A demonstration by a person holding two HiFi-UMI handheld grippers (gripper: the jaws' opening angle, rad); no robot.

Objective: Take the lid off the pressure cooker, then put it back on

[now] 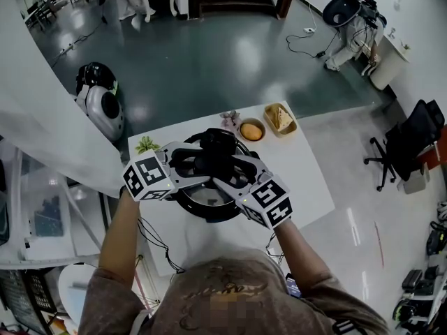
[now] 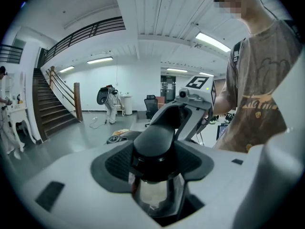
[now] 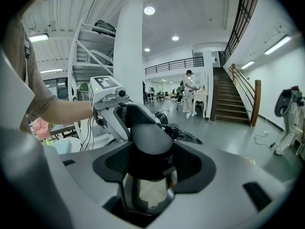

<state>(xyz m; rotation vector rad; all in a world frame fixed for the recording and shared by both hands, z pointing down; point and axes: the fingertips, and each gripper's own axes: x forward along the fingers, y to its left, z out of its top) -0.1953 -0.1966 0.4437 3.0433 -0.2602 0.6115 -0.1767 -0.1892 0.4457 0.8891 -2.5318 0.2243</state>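
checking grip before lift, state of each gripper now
Left gripper: closed on a black plastic pressure cooker handle.
Right gripper: closed on the opposite black plastic handle.

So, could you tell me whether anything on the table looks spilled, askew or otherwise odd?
Nothing stands out. The pressure cooker sits upright on the table, the left gripper and right gripper each clamp its lid handle, and the two food bowls behind it look unspilled.

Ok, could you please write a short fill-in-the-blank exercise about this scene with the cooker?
1. The pressure cooker stands on a ____ table.
2. The left gripper and the right gripper both clamp one black ____ on top of it.
3. The round bowl beyond it holds ____ food.
Missing words: white; handle; orange.
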